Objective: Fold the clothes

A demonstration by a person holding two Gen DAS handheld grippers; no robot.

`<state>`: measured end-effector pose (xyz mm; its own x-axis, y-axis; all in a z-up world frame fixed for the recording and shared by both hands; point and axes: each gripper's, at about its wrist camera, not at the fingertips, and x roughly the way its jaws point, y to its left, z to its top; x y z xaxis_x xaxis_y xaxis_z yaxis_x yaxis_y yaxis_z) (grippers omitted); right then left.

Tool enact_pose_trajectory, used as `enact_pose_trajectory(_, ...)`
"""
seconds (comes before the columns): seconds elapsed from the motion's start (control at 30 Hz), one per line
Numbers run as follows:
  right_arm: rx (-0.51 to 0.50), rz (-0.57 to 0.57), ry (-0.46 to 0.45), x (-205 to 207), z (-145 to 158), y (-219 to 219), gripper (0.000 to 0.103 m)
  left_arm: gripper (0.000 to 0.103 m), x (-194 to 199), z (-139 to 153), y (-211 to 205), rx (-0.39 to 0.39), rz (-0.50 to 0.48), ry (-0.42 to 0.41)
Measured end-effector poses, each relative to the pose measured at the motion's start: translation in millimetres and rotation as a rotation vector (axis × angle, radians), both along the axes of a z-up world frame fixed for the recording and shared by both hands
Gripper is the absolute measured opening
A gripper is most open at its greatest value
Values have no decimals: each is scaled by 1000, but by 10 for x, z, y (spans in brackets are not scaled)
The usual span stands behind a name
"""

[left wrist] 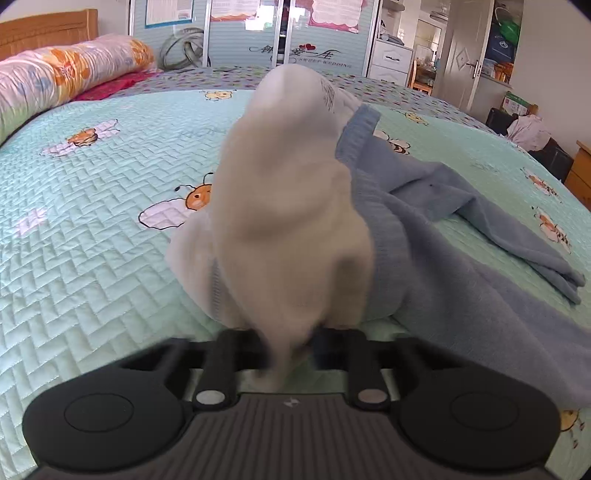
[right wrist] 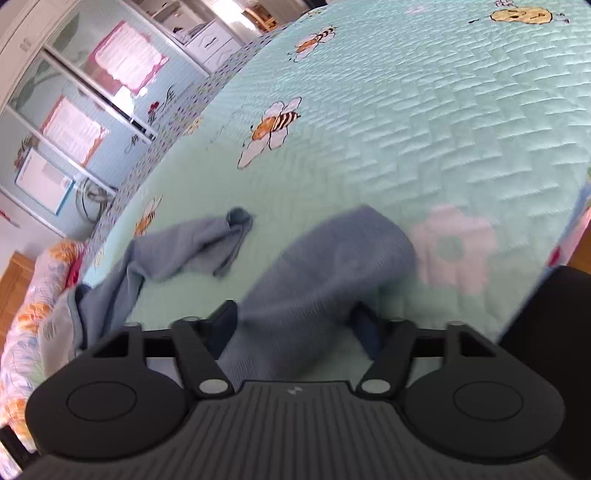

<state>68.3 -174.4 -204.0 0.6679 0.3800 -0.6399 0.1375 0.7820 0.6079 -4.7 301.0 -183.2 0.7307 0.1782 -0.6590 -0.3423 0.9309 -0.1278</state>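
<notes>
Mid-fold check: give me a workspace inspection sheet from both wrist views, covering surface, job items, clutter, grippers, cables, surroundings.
Surface: bed with a mint quilted cover printed with bees and flowers.
Job's things: blue garment lying crumpled on the cover, its pale lining or white part pulled up toward the left camera; one sleeve trails aside.
Clutter: floral bolster at the head of the bed.
Grippers: left gripper shut on the pale cloth; right gripper has a blue fold between its fingers, grip not confirmed, picture blurred.
Cables: nothing seen.
Surroundings: wardrobe with sliding doors, white drawers, open door.
</notes>
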Motion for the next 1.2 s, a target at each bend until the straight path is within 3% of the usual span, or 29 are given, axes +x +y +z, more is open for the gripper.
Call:
enact_pose_trajectory(0.03,-8,17,-13,73,50,12,11,10,-41,93,6,-6,6,-33)
enact_pose_trajectory(0.07,-10,15,-45,117,131,-12,7,10,-104,206,21,-9,12,-71)
enact_pose_trajectory(0.2,-17,-66,-205,166,568,-255,7,10,-430,726,96,-35,-1,-201)
enact_pose_trajectory(0.3,-82,-164,-301,83,807,-479,8,14,-596,889,59,-23,-38,-216)
enact_pose_trajectory(0.37,-88,-188,-265,67,753,-559,17,21,-651,830,28,-4,-11,-190)
enact_pose_trajectory(0.43,-83,-187,-194,77,624,-597,36,23,-683,693,22,-1,36,-153)
enact_pose_trajectory(0.5,-119,-211,-176,-4,512,-531,37,24,-759,602,17,-36,77,-131)
enact_pose_trajectory(0.57,-213,-238,-229,-172,510,-383,42,31,-869,602,-77,-46,66,-153)
enact_pose_trajectory(0.63,-306,-244,-330,-327,584,-226,49,44,-949,647,-272,-7,20,-173)
enact_pose_trajectory(0.7,-353,-217,-415,-441,684,-64,53,51,-964,675,-501,51,-57,-173)
enact_pose_trajectory(0.8,-291,-29,-453,-479,737,254,63,57,-846,631,-905,196,-169,-131)
enact_pose_trajectory(0.9,-188,198,-379,-470,617,614,63,58,-614,452,-1221,353,-228,-53)
enact_pose_trajectory(1.03,-185,375,-277,-476,378,994,63,58,-277,114,-1394,538,-210,46)
enact_pose_trajectory(1.2,-182,416,-208,-485,227,1096,63,62,-77,-97,-1356,591,-133,113)
